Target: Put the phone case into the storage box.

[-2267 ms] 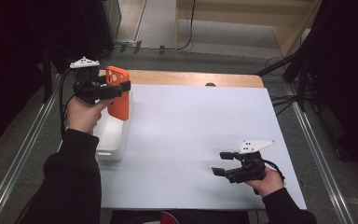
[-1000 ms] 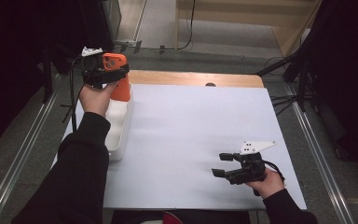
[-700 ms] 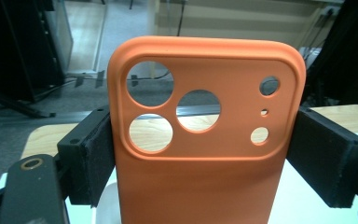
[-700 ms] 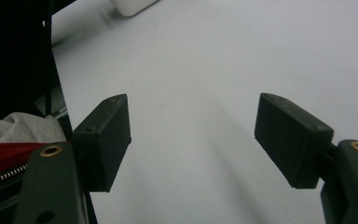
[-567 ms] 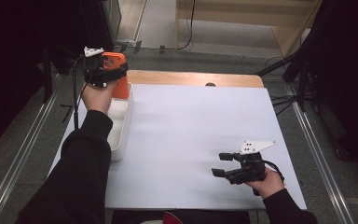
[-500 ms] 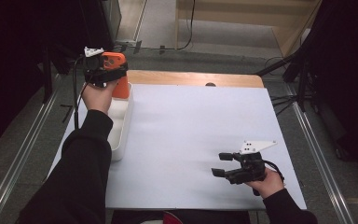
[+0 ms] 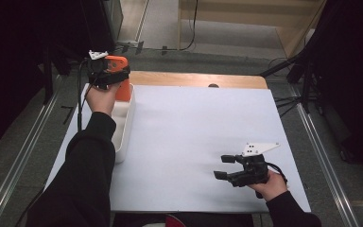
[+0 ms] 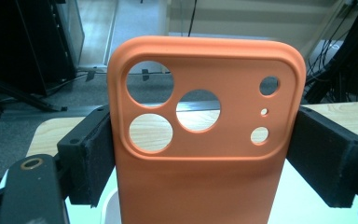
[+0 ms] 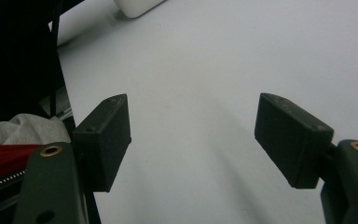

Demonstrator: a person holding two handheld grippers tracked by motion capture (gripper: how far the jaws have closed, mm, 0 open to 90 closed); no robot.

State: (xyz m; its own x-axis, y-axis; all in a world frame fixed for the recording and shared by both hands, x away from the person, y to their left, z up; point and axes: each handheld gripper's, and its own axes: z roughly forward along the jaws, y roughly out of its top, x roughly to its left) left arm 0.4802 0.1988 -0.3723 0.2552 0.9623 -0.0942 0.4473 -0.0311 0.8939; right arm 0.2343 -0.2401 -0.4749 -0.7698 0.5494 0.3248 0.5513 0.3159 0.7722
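Dim surroundings frame a desk covered with a white sheet, its bare wooden strip showing along the far edge, with dark stands and cables on the floor beyond. At the far left corner of the desk, the left gripper clamps an orange phone case across its width, both black jaws pressing flat on the long sides; the case stands upright with its camera cut-outs at the top. In the high view the case hangs at the far end of a white tray that lies along the left edge of the desk. The step in hand appears to be setting the case down into that tray. To do it well, the case should be kept upright and square to the tray walls, lowered until its bottom edge bears on the tray floor, and released only then, since a tall thin shell let go early would likely tip against the wall or fall out. The right gripper rests near the near right corner of the desk, well apart from the tray; its jaws stand wide with nothing between them, only the white sheet beneath.
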